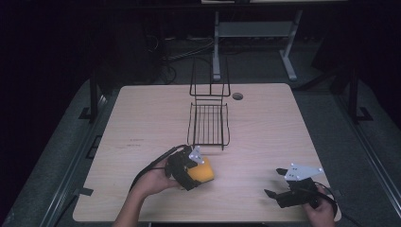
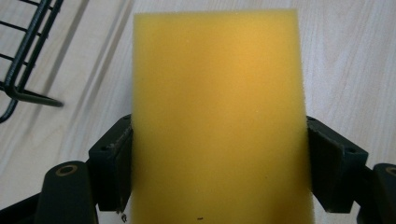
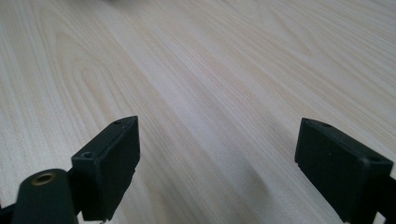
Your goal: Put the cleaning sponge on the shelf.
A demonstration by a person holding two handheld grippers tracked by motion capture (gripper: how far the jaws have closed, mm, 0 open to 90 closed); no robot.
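Observation:
A yellow sponge (image 2: 217,116) is clamped between the two black jaws of my left gripper (image 2: 217,172), which is shut on its sides. From above, the sponge (image 1: 202,171) and left gripper (image 1: 196,171) sit near the table's front centre, just below the wire rack (image 1: 208,124). My right gripper (image 1: 275,183) rests at the front right, jaws wide apart and pointing left. In its own view the right gripper (image 3: 217,163) stands open over bare wood with nothing between the jaws.
The black wire rack (image 2: 21,56) stands at the table's middle with its tall back toward the far edge. A round cable hole (image 1: 237,96) lies near the far edge. The light wooden table (image 1: 142,123) has bare surface left and right.

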